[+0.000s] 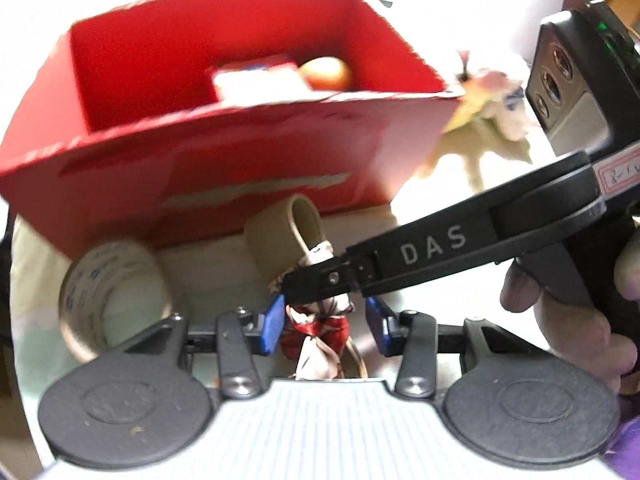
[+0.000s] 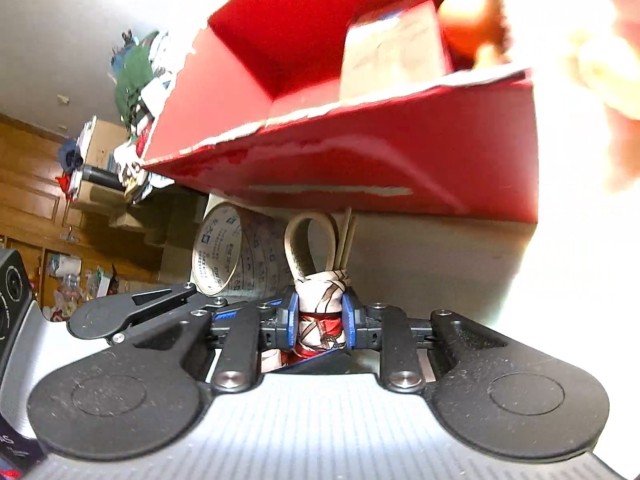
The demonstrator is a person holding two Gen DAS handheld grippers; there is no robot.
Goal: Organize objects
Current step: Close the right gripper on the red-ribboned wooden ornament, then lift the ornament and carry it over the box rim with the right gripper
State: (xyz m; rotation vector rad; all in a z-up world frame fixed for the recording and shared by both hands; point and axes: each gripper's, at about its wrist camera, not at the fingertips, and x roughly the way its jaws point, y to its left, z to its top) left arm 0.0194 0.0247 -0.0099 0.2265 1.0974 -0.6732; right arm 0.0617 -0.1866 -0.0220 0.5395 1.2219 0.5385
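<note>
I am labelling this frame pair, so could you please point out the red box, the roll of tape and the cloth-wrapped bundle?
red box (image 1: 248,168): left wrist view, on its near outer wall.
roll of tape (image 1: 100,280): left wrist view, on its printed outer band.
cloth-wrapped bundle (image 2: 320,292): right wrist view, on its knotted top.

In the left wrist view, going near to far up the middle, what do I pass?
Left tongs → red-and-white cloth bundle → beige loop → red box front wall → white carton and orange ball inside it.
</note>
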